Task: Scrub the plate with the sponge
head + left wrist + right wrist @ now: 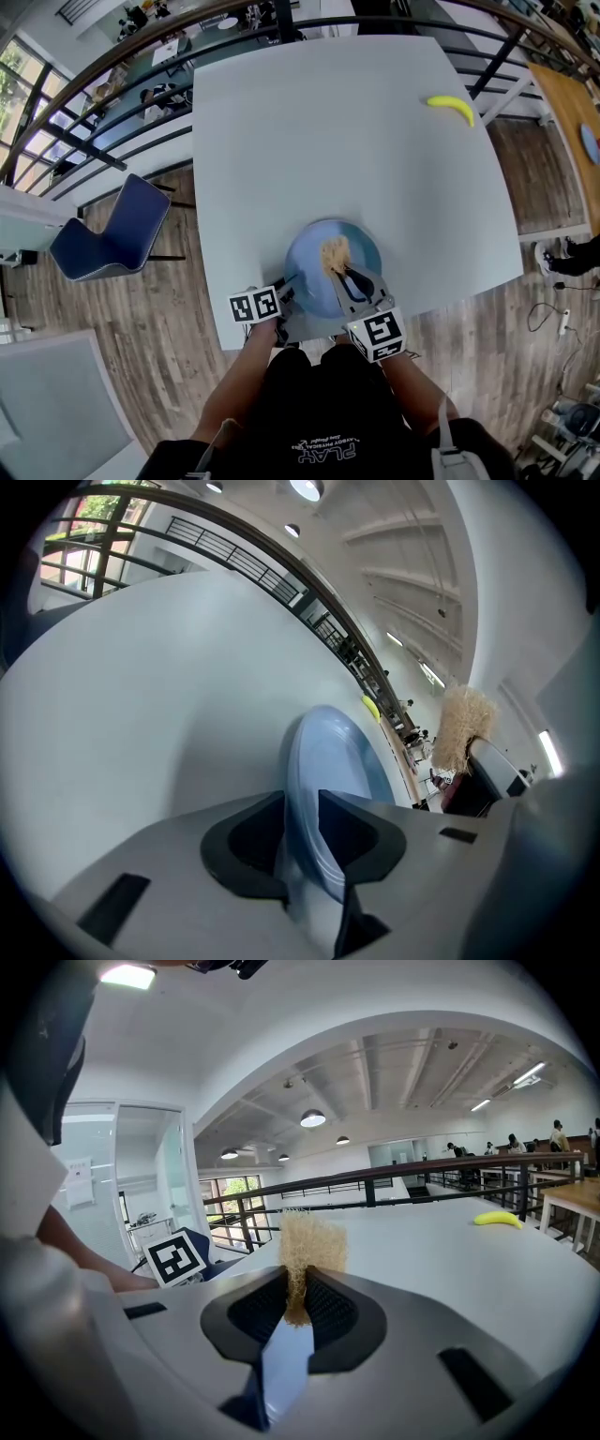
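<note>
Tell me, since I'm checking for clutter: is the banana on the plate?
No, the banana lies on the table, well apart from the plate.

Table: white [319, 122], square, set against a railing.
Floor: wood planks [178, 319].
Chair: blue [108, 234], left of the table.
Railing: dark bars [394, 1173] along the table's far side.
Ceiling: white, beamed [422, 1063]; round lamps [313, 1118] lit.
Windows: tall [230, 1192], daylight, greenery outside.
Second table: wooden [567, 103], far right.
</note>
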